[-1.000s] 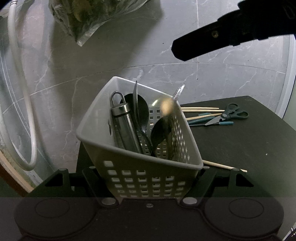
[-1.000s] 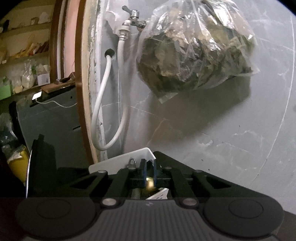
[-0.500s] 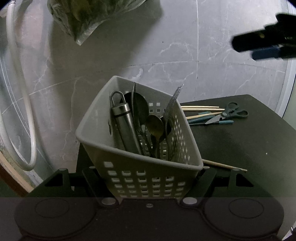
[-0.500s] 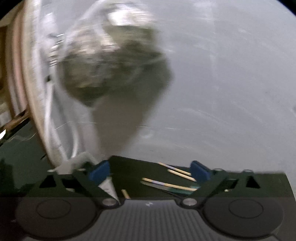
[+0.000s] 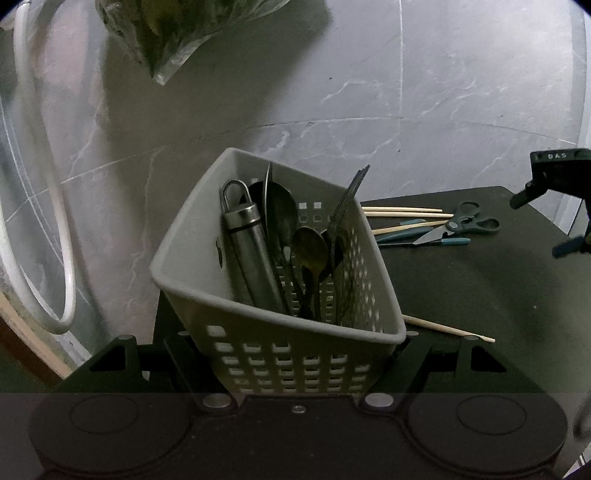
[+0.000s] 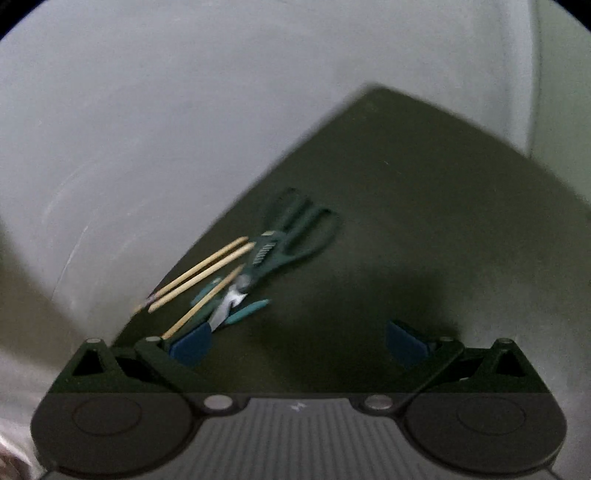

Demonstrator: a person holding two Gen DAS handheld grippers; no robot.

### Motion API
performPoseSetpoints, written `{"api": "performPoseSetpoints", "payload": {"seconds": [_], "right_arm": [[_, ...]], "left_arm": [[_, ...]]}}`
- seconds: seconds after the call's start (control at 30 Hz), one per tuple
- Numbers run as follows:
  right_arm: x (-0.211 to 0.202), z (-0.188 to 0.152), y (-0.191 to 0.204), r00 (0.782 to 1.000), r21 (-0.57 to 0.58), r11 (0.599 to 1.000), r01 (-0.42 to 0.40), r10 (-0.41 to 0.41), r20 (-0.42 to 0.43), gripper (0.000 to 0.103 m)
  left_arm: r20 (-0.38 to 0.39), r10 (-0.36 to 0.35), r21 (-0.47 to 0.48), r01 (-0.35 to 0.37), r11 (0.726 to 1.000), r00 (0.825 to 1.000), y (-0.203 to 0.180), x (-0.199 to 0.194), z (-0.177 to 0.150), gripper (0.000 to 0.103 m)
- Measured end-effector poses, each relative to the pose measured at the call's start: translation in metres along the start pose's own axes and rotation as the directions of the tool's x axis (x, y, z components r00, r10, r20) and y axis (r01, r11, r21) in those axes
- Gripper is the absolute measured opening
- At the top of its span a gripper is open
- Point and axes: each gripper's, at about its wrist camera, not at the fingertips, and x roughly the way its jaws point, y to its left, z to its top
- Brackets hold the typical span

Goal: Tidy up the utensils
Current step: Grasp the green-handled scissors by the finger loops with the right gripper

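Note:
My left gripper (image 5: 295,354) is shut on a white perforated utensil basket (image 5: 258,343), tilted on the black table. Inside stand a steel handle (image 5: 245,254), spoons (image 5: 310,247) and a fork (image 5: 351,199). My right gripper (image 6: 295,343) is open and empty above the table; it also shows at the right edge of the left wrist view (image 5: 554,206). Ahead of it lie green-handled scissors (image 6: 291,236), wooden chopsticks (image 6: 203,269) and teal-handled utensils (image 6: 243,312). These also show in the left wrist view: scissors (image 5: 469,223), chopsticks (image 5: 402,211).
A single chopstick (image 5: 447,328) lies beside the basket. A grey marble wall (image 5: 369,92) stands behind the table. A plastic bag of greens (image 5: 173,33) hangs above left, and a white hose (image 5: 55,229) loops at the left.
My right gripper let go a spoon into the basket, opened, and swung right and down toward the scissors and chopsticks. The basket and left gripper stayed put.

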Motion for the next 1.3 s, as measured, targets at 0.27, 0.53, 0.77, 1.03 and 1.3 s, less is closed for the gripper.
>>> {"api": "performPoseSetpoints", "payload": {"seconds": [0.27, 0.53, 0.77, 1.03, 1.3], "right_arm": [[0.032, 0.054, -0.021, 0.995, 0.288, 0.954, -0.079, 0.094, -0.037, 0.103], [0.069, 0.076, 0.007, 0.991, 0.334, 0.935, -0.121, 0.134, -0.016, 0.102], [0.089, 0.078, 0.018, 0.993, 0.340, 0.934, -0.114, 0.119, 0.008, 0.084], [0.091, 0.074, 0.015, 0.999, 0.316, 0.948, -0.035, 0.026, 0.035, 0.070], [0.091, 0.079, 0.025, 0.996, 0.208, 0.978, 0.031, -0.048, 0.076, 0.051]], "left_arm": [[-0.007, 0.028, -0.022, -0.028, 0.999, 1.000, -0.004, 0.001, 0.001, 0.077], [-0.009, 0.044, -0.037, -0.044, 0.998, 0.999, -0.005, 0.004, 0.003, 0.077], [-0.007, 0.049, -0.042, -0.049, 0.998, 0.999, -0.005, 0.004, 0.002, 0.077], [-0.007, 0.052, -0.043, -0.052, 0.998, 0.999, -0.006, 0.003, 0.002, 0.078], [-0.007, 0.051, -0.043, -0.052, 0.998, 0.999, -0.005, 0.003, 0.002, 0.078]]}}
